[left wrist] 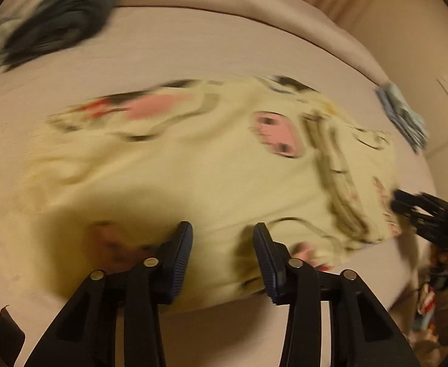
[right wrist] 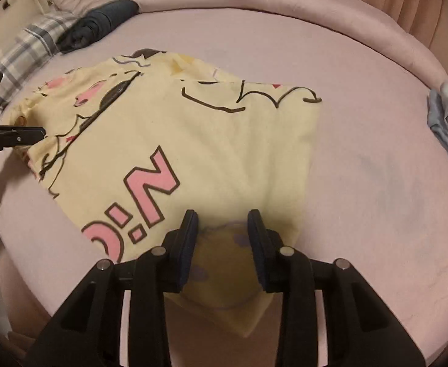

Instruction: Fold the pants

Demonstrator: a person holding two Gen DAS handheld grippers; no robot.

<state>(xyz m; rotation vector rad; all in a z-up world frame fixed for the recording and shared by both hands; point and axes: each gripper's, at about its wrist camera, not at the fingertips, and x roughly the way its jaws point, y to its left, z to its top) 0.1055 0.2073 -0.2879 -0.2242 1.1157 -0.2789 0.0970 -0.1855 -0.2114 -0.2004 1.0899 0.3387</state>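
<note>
Here, yellow printed pants (right wrist: 211, 140) lie folded; creased.

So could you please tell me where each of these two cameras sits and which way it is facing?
Left wrist: on the left hand-held gripper, angled down at blurred yellow pants on the pink bed; own fingers apart, right hand-held gripper at right edge.
Right wrist: on the right hand-held gripper, angled down at the pants' near end; own fingers apart, left hand-held gripper at left edge.
Shared: pants, bed, dark folded clothes at far left.
</note>
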